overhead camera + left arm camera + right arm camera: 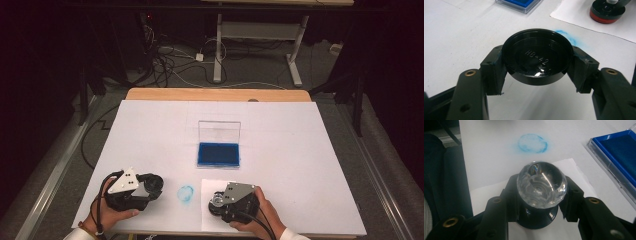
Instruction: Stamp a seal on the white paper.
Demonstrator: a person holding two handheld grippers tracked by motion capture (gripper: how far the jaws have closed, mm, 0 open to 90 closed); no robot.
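My left gripper (150, 186) (537, 63) is shut on a black round cap (536, 56) (155, 184) marked "HG-42", held hollow side up just above the table near its front left. A stamp (541, 183) (218, 202) with a clear faceted knob and a black base stands on a white paper sheet (212, 220) (486, 191), and my right gripper (220, 204) (541, 195) is shut around its neck. The left gripper view shows the same stamp (607, 10) with a red lower rim. A blue ink pad (218, 154) (620, 155) lies in its open clear case mid-table.
A smudged blue ink ring (185, 193) (532, 143) (567, 36) marks the white table cover (290, 145) between the two grippers. The wooden table edge (165, 94) runs along the back. Beyond it are cables and a desk frame on the floor.
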